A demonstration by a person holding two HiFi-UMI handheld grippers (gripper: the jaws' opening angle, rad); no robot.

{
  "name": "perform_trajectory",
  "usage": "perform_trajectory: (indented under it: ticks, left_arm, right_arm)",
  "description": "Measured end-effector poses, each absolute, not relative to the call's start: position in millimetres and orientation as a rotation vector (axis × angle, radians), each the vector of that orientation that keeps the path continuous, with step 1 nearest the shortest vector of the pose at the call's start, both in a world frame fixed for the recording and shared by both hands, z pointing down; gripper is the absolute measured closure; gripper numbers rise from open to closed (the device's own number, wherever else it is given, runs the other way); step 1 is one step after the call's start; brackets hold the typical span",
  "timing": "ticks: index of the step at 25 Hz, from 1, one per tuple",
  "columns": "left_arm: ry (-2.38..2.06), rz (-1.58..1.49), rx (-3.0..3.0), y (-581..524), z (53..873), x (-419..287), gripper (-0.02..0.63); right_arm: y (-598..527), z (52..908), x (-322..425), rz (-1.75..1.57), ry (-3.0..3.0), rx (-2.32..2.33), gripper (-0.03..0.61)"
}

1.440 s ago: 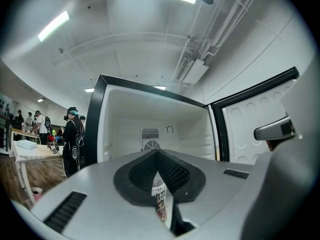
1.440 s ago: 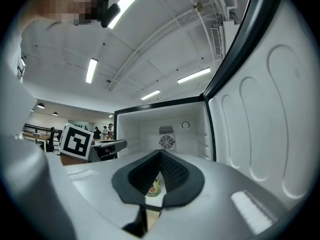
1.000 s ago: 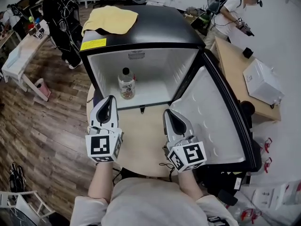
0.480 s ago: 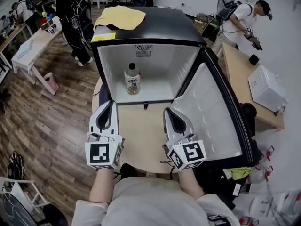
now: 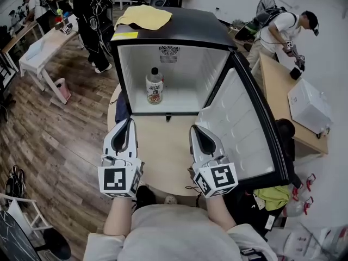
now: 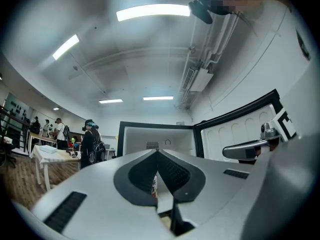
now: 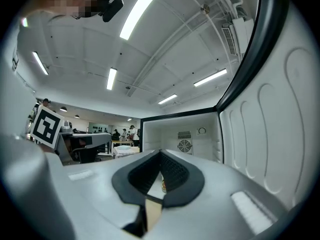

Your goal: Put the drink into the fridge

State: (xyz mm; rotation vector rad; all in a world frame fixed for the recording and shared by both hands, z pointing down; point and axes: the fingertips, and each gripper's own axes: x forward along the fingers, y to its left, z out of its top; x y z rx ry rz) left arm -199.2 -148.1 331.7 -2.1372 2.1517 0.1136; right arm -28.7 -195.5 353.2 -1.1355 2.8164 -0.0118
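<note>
Head view: I look down on a small black fridge (image 5: 179,31) standing open on a round wooden counter (image 5: 163,165). The drink (image 5: 155,86), a bottle with a dark cap, stands upright on the fridge floor, left of centre. The door (image 5: 239,124) swings out to the right, with its white inner side facing up. A yellow cloth (image 5: 144,16) lies on the fridge top. My left claw (image 5: 129,123) and right claw (image 5: 195,130) hover side by side over the counter, just in front of the fridge opening and well apart from the drink.

Left gripper view: the left claw (image 6: 158,153) is clenched, its tips pressed together with nothing held. Beyond it is the open fridge (image 6: 150,136), with the door (image 6: 235,129) at the right. A sliver of the drink (image 6: 154,184) shows through the slit below the tips. People (image 6: 91,144) stand near a table at the far left.

Right gripper view: the right claw (image 7: 160,154) is also clenched and empty. Straight ahead is the fridge (image 7: 170,131), with a round fan grille (image 7: 185,146) on its back wall. The door (image 7: 270,134) fills the right side. A sliver of the drink (image 7: 163,185) shows between the pads.
</note>
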Motion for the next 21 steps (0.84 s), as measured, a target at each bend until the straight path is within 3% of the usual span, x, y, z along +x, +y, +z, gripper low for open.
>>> perform_trajectory:
  ticks: [21]
  left_arm:
    - [2.169,0.128,-2.149,-144.4,336.2,-180.4,0.604]
  right_arm:
    - [-193.1,355.0,-12.9,-0.029,2.812,-1.114,0.568]
